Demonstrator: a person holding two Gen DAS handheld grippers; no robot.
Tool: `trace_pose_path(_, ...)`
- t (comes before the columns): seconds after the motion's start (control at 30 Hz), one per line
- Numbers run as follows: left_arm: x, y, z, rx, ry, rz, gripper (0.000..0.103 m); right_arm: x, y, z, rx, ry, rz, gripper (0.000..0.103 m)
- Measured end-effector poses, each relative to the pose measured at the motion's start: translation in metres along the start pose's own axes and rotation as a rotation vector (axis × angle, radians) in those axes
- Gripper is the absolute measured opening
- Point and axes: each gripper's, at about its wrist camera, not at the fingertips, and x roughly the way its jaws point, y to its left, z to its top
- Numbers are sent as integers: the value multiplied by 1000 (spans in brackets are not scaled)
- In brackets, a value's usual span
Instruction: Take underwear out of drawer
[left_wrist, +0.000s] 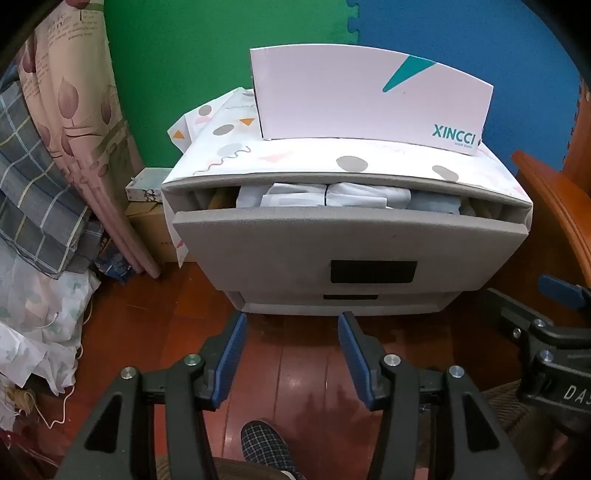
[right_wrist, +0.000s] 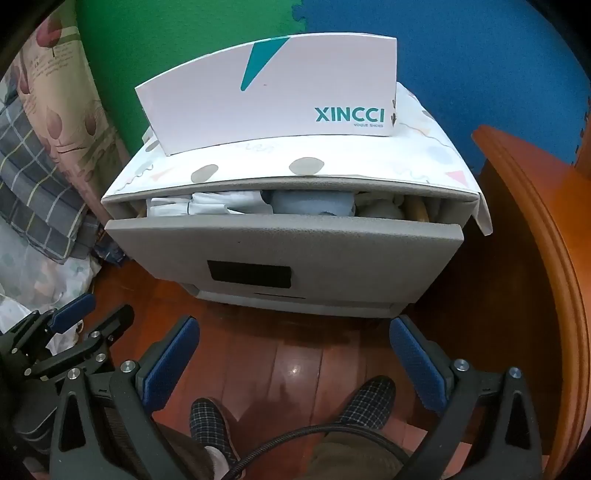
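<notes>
Both the left gripper (left_wrist: 291, 325) and right gripper (right_wrist: 295, 332) were spread wide over the wooden floor, apart from the half-open grey plastic drawer (right_wrist: 284, 236) holding folded pale blue underwear (right_wrist: 310, 203).

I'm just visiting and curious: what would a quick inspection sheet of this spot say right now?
Surface: wooden floor, glossy, bare in front of the cabinet.
Job's things: top drawer of the grey cabinet partly pulled out; folded pale underwear shows in the gap.
Clutter: white shoe box on the patterned cover; cardboard boxes beside the cabinet; bedding pile.
Grippers: left gripper and right gripper both open, empty, short of the drawer.
Cables: black braided cable near the feet; thin white cord on the floor.
Surroundings: green and blue foam wall mats; wooden furniture.
</notes>
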Motion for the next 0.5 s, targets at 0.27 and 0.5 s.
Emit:
trace_pose_path(0.27,0,0,-1,-6,-9,-5,53,0,-2,1,7,2,-2,102)
trace_pose_path(0.5,-1,3,-2,-2,-7,-11,53,2,-6,0,21,-6,14,102)
